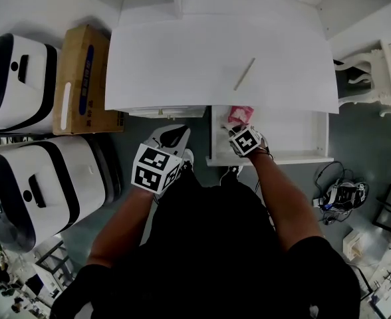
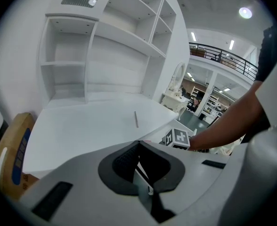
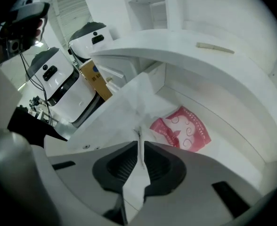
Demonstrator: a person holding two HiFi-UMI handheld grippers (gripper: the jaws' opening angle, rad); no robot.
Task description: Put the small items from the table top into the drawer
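Red packet (image 3: 181,128) is lying flat on the floor of the open drawer (image 1: 295,130), near its left back corner. 1 thin stick (image 1: 244,74) is lying on the white surface (image 1: 182,58) above the drawer, well apart from both grippers.

Right gripper (image 3: 141,145) is reaching into the drawer, with its jaws pressed together on a thin white crinkled sheet (image 3: 134,105). The sheet is standing up out of the jaws and spreading just left of the red packet. Cannot tell whether sheet and packet are touching.

Left gripper (image 2: 139,145) is hanging in front of the surface edge, left of the drawer and off the surface. Its jaws are meeting at the tips with nothing between them.

The surface is carrying only the stick. White open shelves (image 2: 129,27) are rising behind it.

A cardboard box (image 1: 82,78) is standing on the floor against the left side of the surface. 2 white-and-black machines (image 1: 22,78) are sitting further left. White carved furniture (image 1: 382,72) is standing at the right, with a tangle of cables (image 1: 342,193) on the grey floor near it.
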